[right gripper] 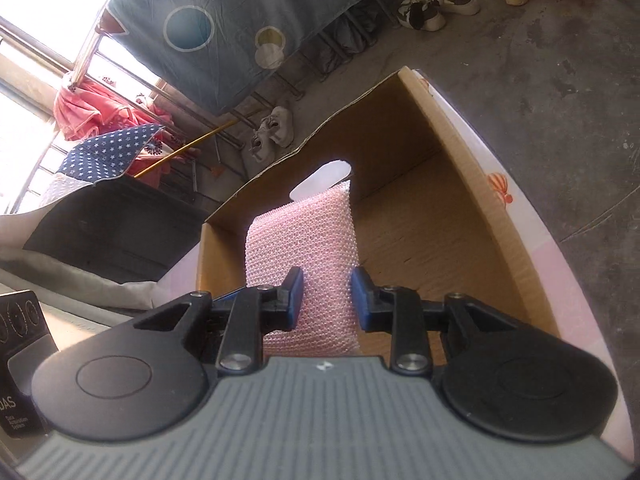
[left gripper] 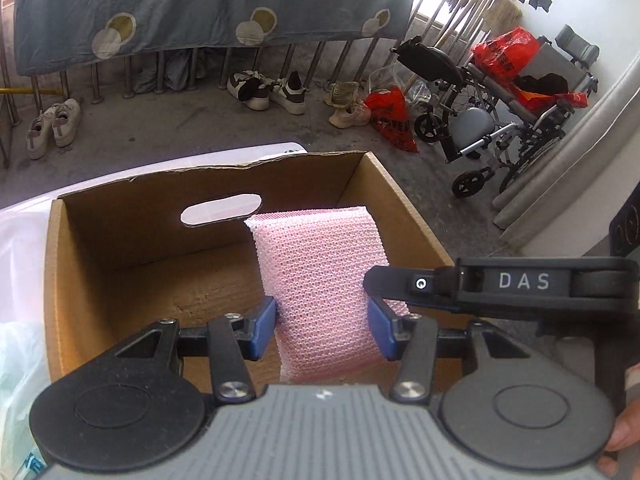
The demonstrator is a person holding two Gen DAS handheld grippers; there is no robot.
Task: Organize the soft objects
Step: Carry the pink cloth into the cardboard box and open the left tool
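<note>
A pink mesh sponge stands on end between the blue pads of my left gripper, which is shut on it. It hangs over the inside of an open cardboard box with a handle slot in its far wall. In the right wrist view my right gripper is shut on a pink mesh sponge above the same box. Whether both hold one sponge I cannot tell. The black body of the right gripper reaches in beside the left pad. The box floor looks bare.
The box rests on a white patterned surface. A plastic bag lies at its left. Beyond, on the concrete floor, are shoes, red bags, a wheelchair and a hanging blue quilt.
</note>
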